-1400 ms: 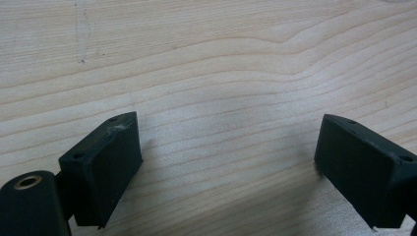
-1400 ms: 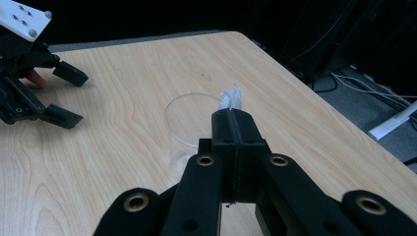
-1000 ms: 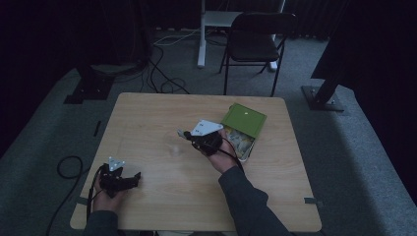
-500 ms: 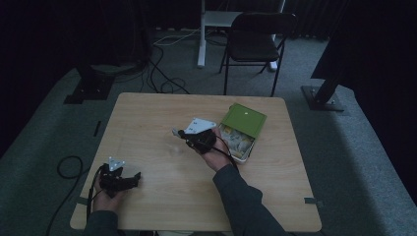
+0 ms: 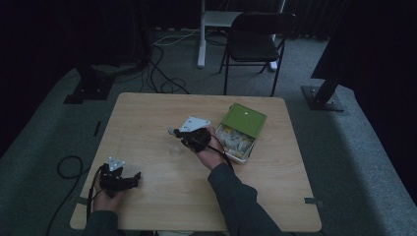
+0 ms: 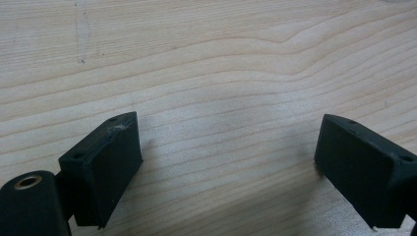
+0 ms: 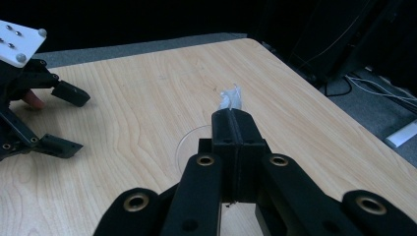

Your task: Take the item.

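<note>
Right gripper [image 5: 173, 132] has shifted leftward across table [image 5: 147, 113] since earlier frame, away from green-lidded box [image 5: 240, 129]; left gripper [image 5: 134, 178] unmoved near front-left corner. Right jaws pressed together, pinching small white crumpled scrap [image 7: 231, 100] at tips, held just above wood. Clear round disc [image 7: 194, 147] lies flat on table beneath those jaws. Left jaws wide apart, nothing between, bare wood under them.
</note>
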Action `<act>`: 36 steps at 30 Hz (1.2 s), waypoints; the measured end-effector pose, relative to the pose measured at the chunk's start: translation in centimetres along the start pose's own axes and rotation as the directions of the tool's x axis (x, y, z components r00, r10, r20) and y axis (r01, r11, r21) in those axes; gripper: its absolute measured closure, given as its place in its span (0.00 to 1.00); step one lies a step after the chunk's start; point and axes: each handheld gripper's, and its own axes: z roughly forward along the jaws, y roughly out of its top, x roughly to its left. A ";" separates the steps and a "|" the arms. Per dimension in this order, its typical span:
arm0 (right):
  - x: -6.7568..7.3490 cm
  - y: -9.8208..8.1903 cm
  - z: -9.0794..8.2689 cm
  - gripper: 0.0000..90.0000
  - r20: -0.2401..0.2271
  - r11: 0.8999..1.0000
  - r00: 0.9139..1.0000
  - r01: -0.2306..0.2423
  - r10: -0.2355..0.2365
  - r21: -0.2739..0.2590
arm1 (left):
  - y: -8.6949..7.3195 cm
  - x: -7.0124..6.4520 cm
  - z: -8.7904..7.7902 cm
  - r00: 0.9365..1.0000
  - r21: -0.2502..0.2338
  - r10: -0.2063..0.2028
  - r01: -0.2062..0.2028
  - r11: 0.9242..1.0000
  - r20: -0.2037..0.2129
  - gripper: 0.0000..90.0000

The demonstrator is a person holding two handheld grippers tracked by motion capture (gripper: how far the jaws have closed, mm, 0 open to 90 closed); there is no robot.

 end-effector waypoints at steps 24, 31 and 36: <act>-0.4 0.1 -0.1 0.69 0.027 0.999 0.999 -0.041 0.040 0.017 | 0.0 0.0 0.0 1.000 0.000 0.000 0.000 1.000 0.000 0.12; -0.2 -1.5 -2.2 0.68 0.035 0.997 0.997 -0.072 0.072 0.008 | 0.0 0.0 0.0 1.000 -0.001 0.002 -0.002 1.000 -0.002 0.12; 0.0 -2.8 -3.3 0.69 0.047 0.997 0.997 -0.067 0.066 0.025 | 0.0 0.0 0.0 1.000 0.000 0.002 -0.002 1.000 -0.002 0.12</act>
